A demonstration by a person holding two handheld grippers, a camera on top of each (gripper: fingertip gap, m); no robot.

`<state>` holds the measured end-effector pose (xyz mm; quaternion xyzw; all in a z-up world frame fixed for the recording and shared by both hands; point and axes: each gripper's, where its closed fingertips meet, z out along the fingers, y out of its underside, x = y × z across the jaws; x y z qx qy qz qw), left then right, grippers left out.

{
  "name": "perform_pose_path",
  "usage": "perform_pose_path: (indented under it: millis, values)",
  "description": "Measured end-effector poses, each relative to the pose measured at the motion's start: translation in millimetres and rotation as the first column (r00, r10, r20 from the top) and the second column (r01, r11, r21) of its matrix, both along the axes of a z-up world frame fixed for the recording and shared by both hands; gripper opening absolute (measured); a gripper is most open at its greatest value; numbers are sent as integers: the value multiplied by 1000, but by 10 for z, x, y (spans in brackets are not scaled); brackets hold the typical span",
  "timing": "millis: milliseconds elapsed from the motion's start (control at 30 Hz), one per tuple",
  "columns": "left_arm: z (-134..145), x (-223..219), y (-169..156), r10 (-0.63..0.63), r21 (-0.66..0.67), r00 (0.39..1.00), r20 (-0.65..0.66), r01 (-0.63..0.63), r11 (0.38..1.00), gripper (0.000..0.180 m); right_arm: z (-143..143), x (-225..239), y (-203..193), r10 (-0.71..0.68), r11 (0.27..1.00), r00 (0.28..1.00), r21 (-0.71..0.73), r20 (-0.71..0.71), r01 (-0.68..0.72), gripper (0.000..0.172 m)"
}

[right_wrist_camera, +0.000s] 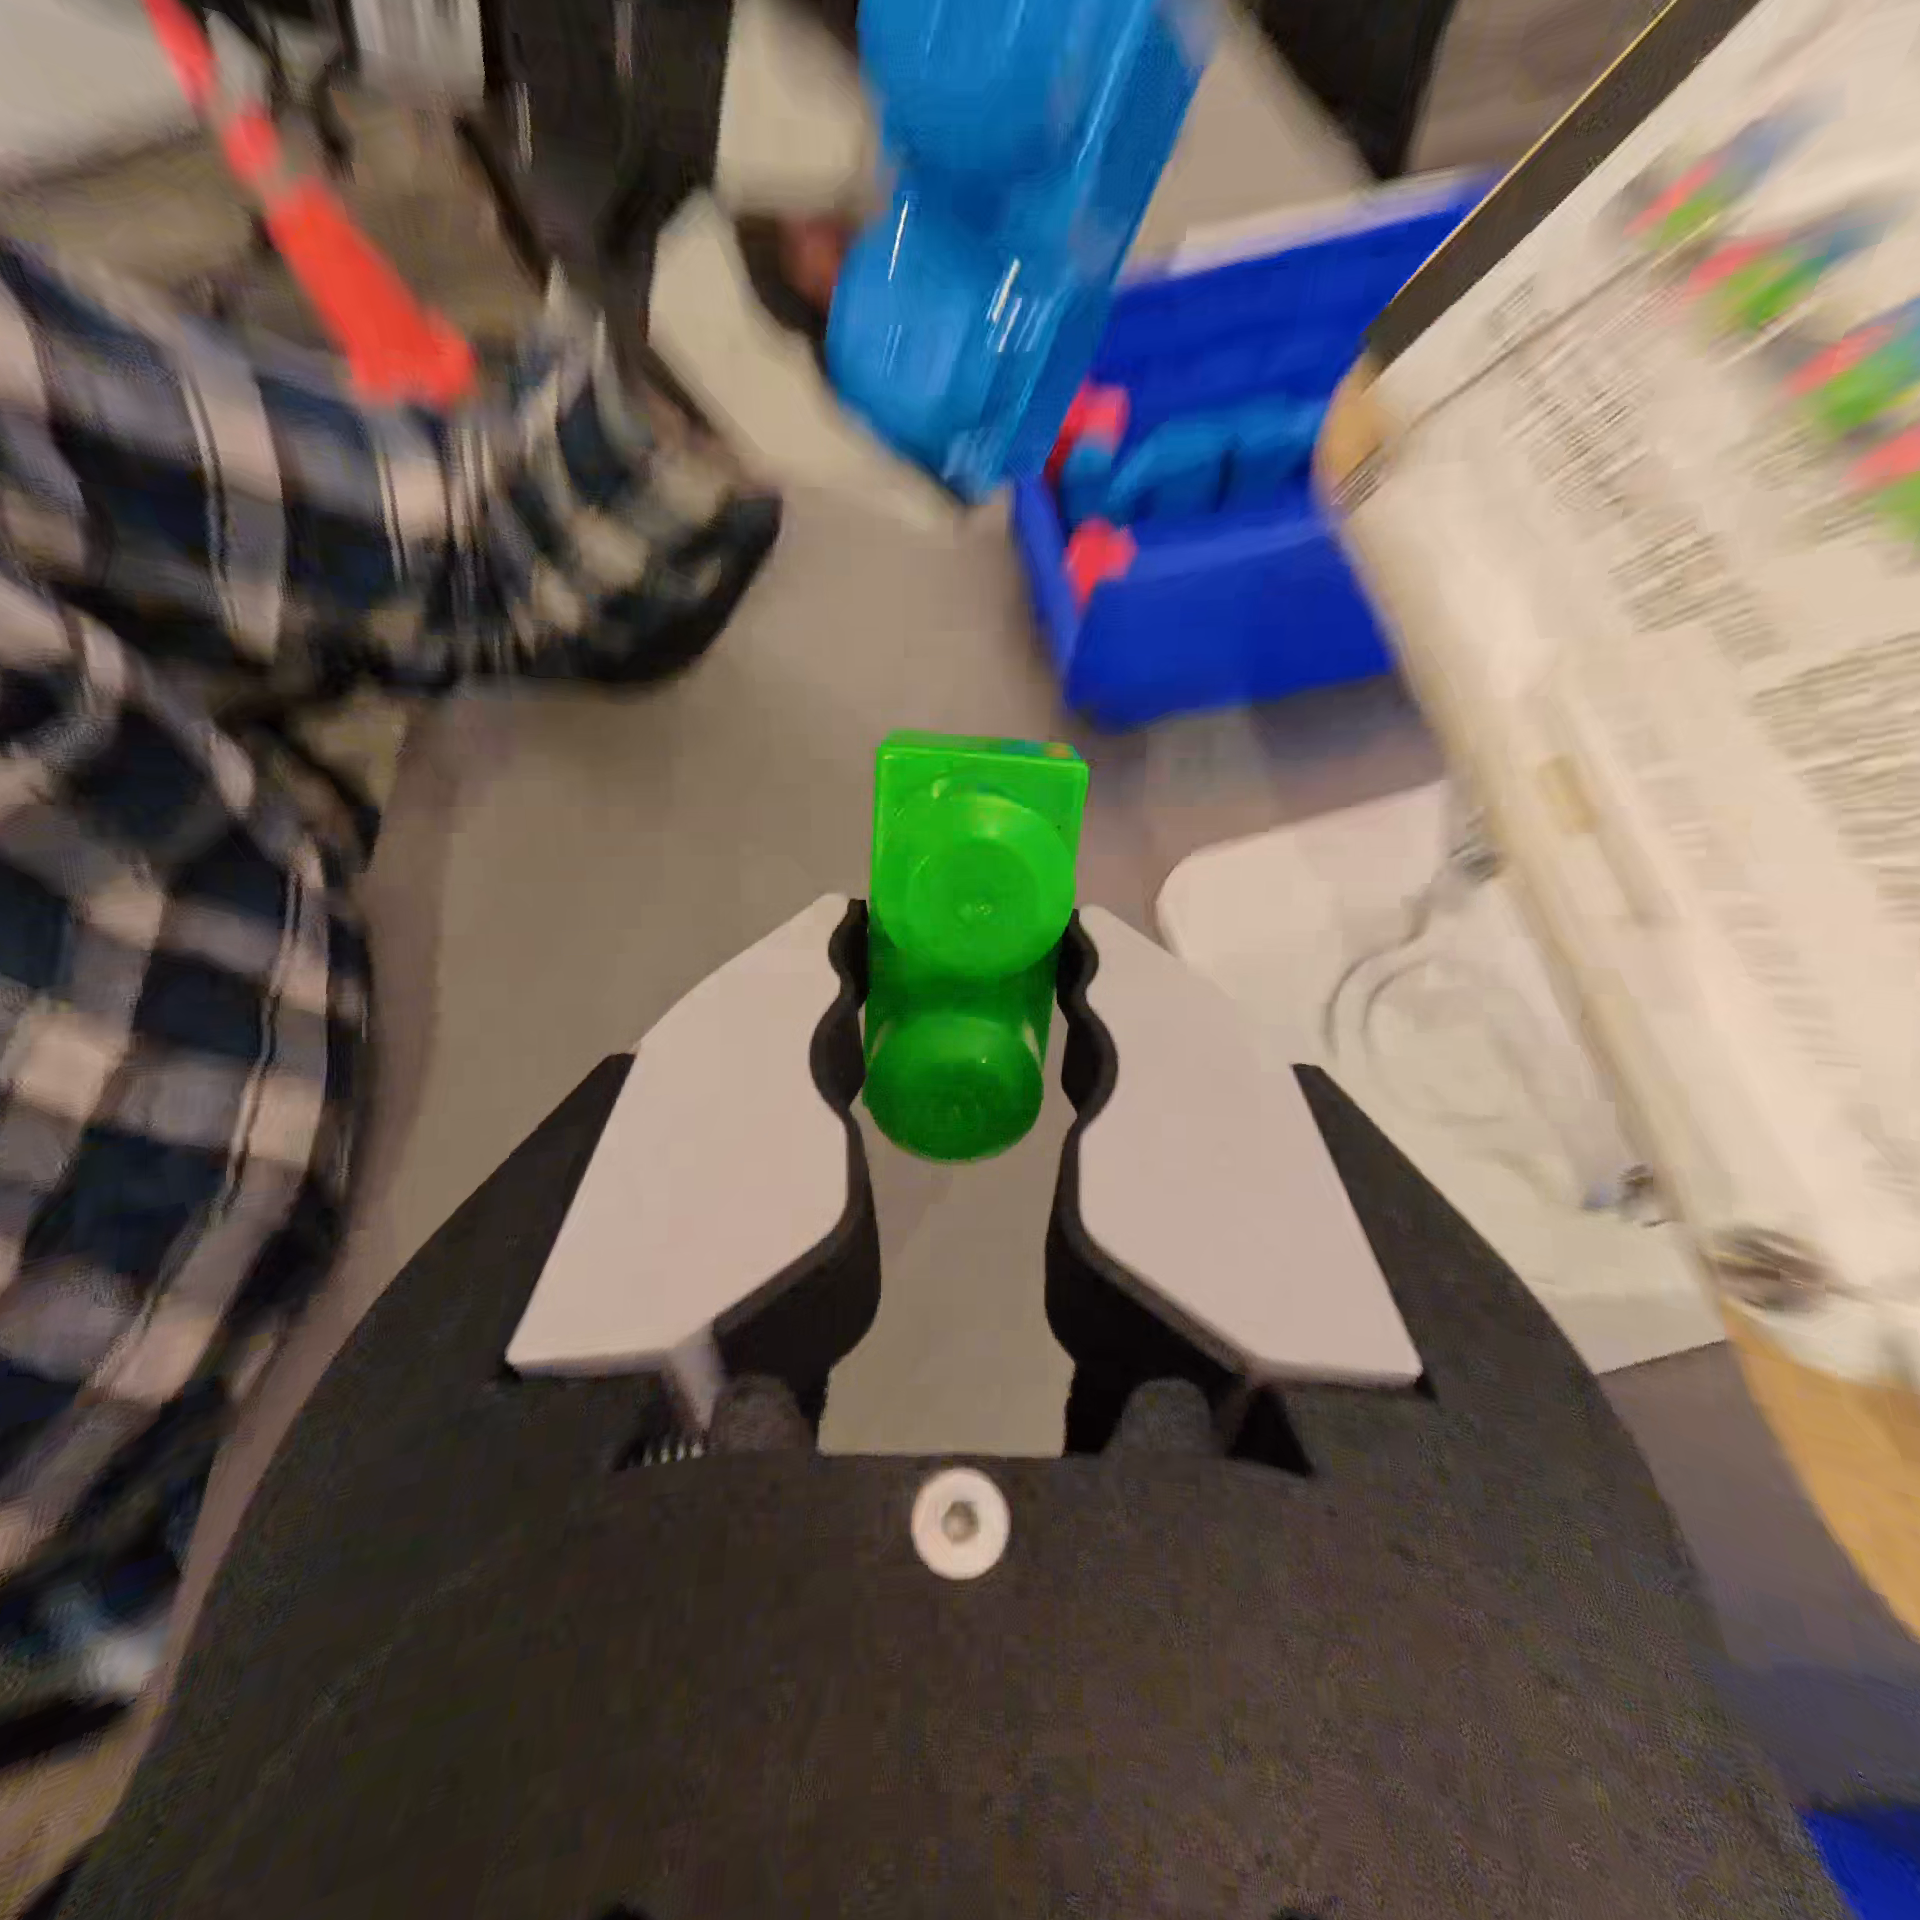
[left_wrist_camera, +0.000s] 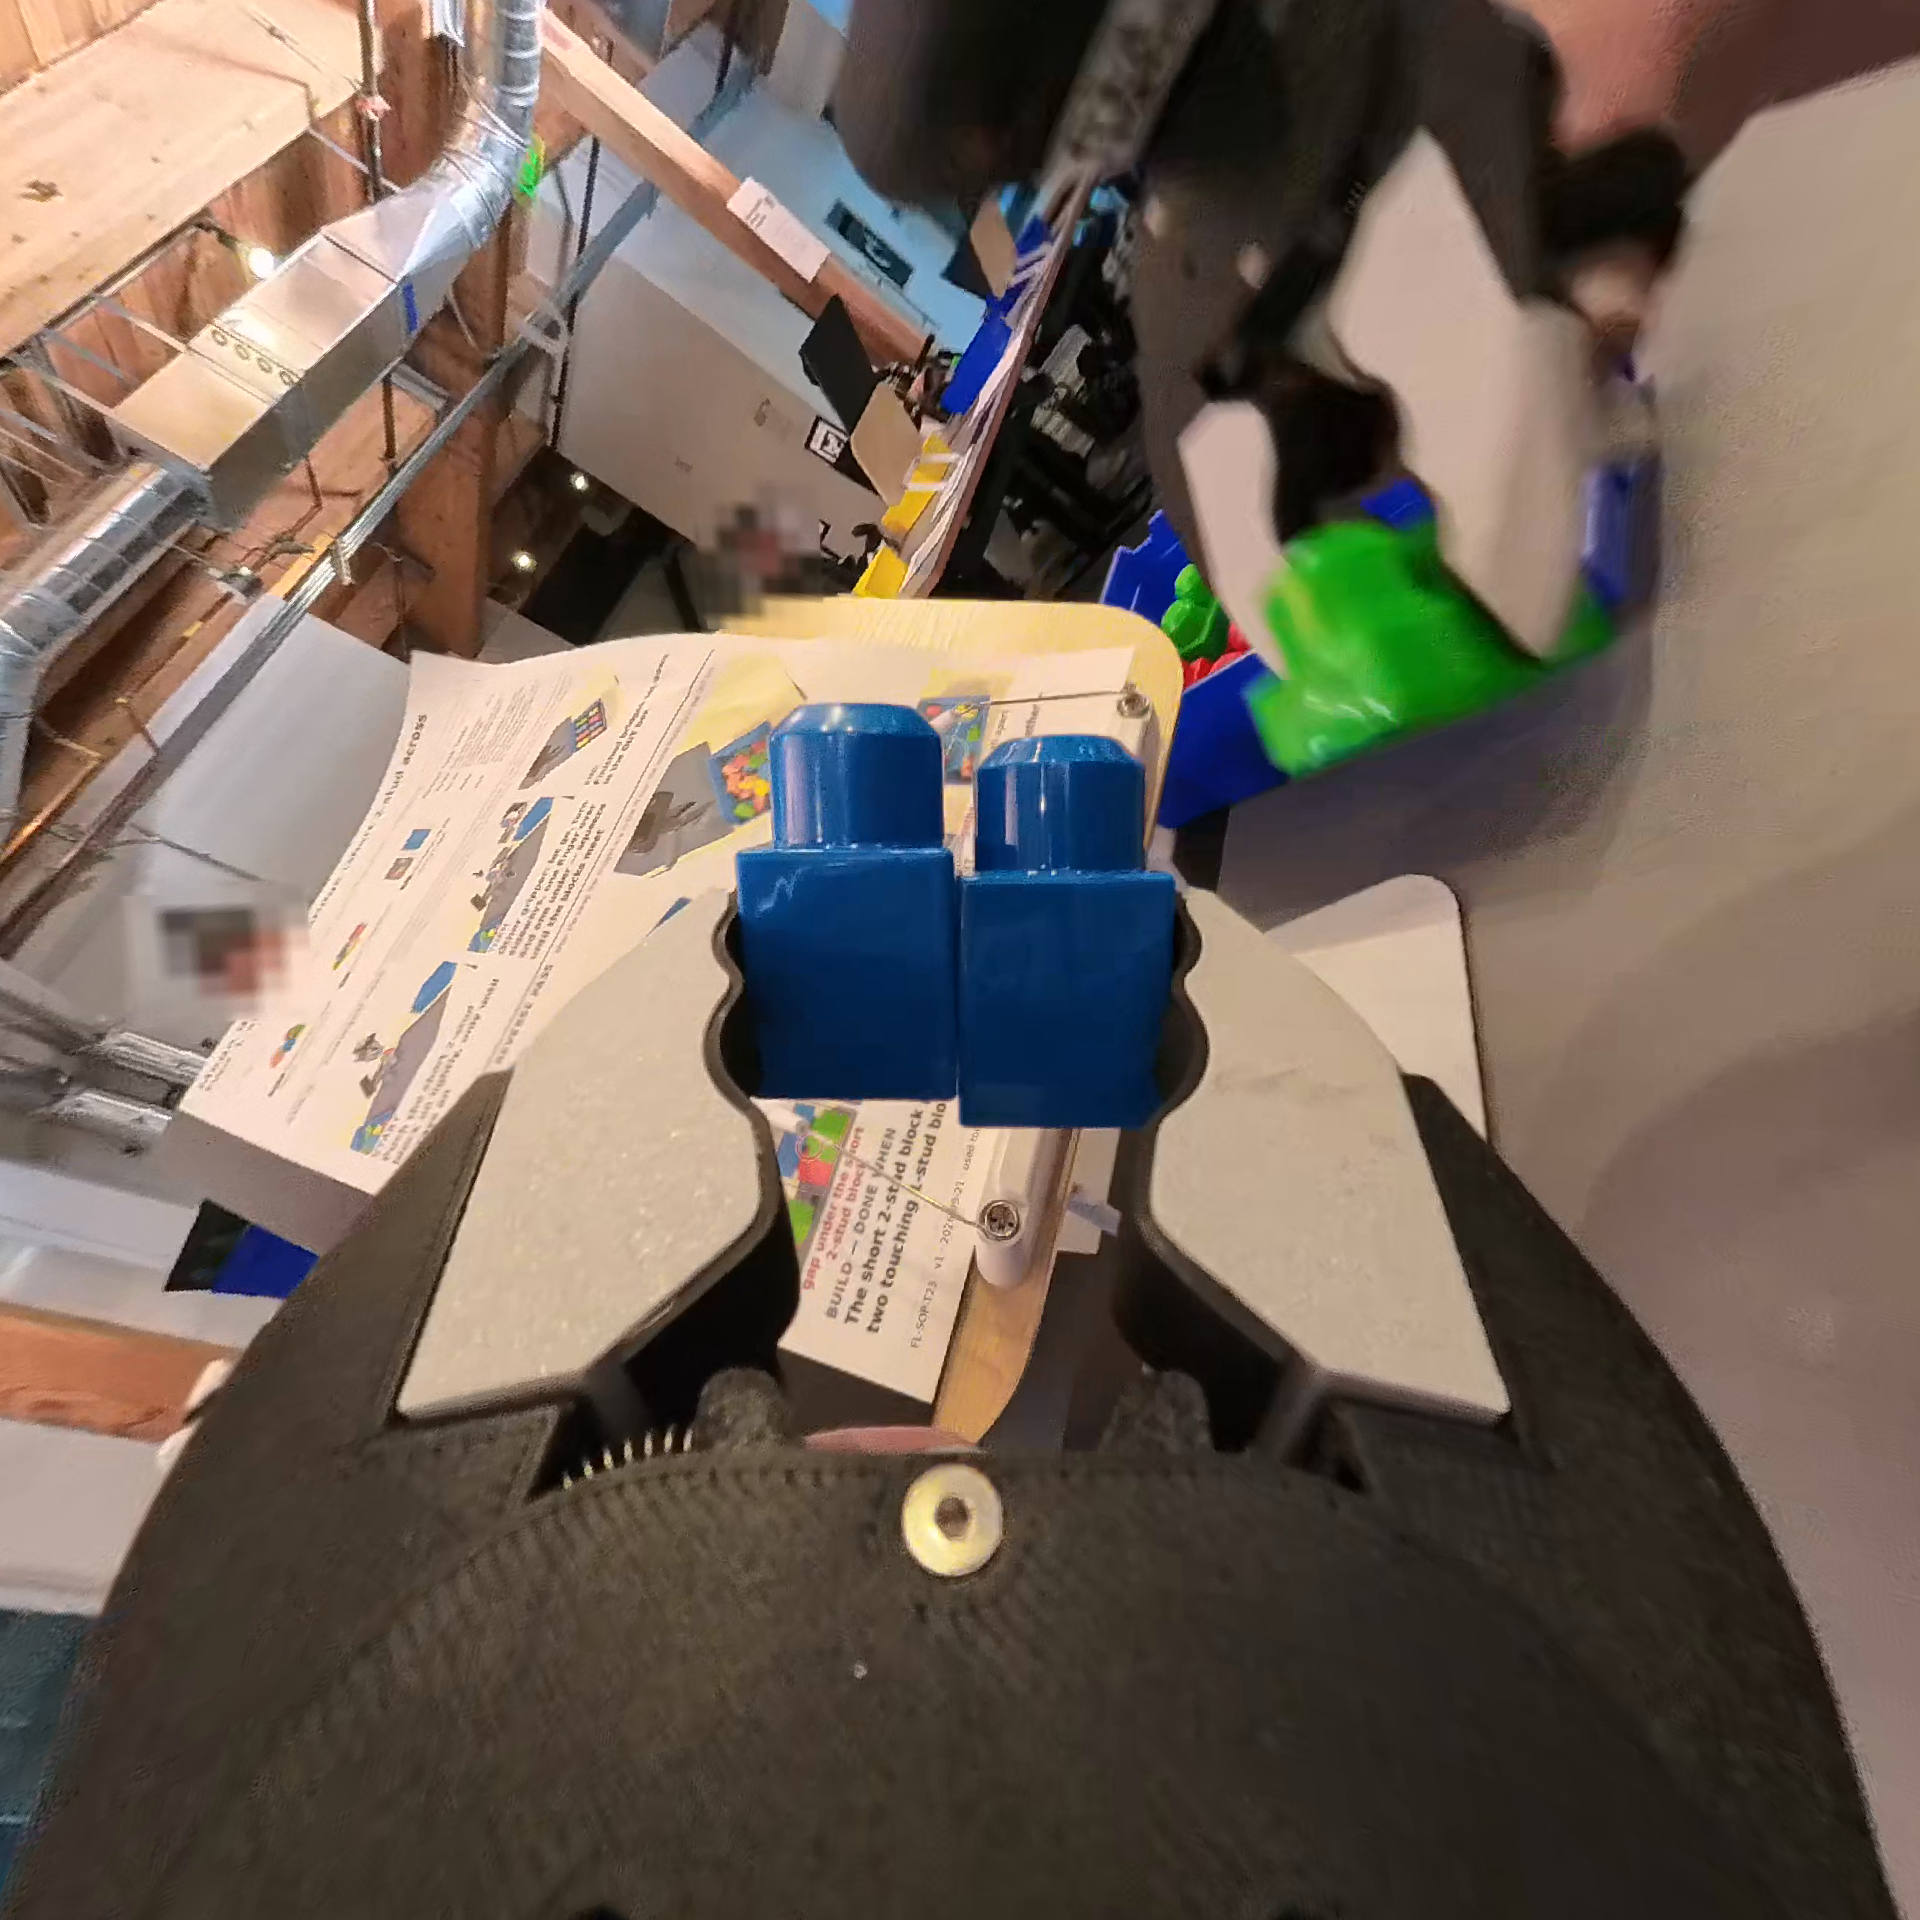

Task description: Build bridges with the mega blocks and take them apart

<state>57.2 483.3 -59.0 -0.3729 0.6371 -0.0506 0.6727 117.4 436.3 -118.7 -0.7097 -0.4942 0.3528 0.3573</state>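
Two single-stud blue blocks (left_wrist_camera: 956, 997), one green block (right_wrist_camera: 971, 935), one blue bin (right_wrist_camera: 1236, 623).

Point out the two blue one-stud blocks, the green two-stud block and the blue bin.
Blue one-stud blocks (left_wrist_camera: 951, 987): left wrist view, on the seam where both bodies meet.
Green two-stud block (right_wrist_camera: 977, 894): right wrist view, far stud's face.
Blue bin (right_wrist_camera: 1236, 634): right wrist view, near outer wall.

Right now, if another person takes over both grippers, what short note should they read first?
Left gripper: shut on two blue one-stud blocks held side by side, studs pointing away from the camera.
Right gripper: shut on a green two-stud block, both pads against its sides.
Blue bin with spare blocks stands on the grey table, beside the instruction sheets.
Done: all three pieces are picked up.
Left: probably press the green block across the two blue studs, then take the bridge apart.
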Motion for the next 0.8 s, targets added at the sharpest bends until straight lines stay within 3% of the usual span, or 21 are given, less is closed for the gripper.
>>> perform_pose_path:
  millis: [133, 233, 800]
  values:
    - [-33, 16, 80, 95, 68, 995, -34, -92, 993, 74, 609, 80, 91, -62, 998, 953, -4, -296, 63, 35]
    - [-18, 19, 122, 151, 96, 988, -33, -147, 984, 74, 799, 19, 99, -65, 998, 905, -41, -420, 53, 35]
    - [-132, 187, 10, 224, 151, 967, -119, -205, 967, 74, 599, -359, 222, -97, 995, 911, -38, -400, 89, 35]
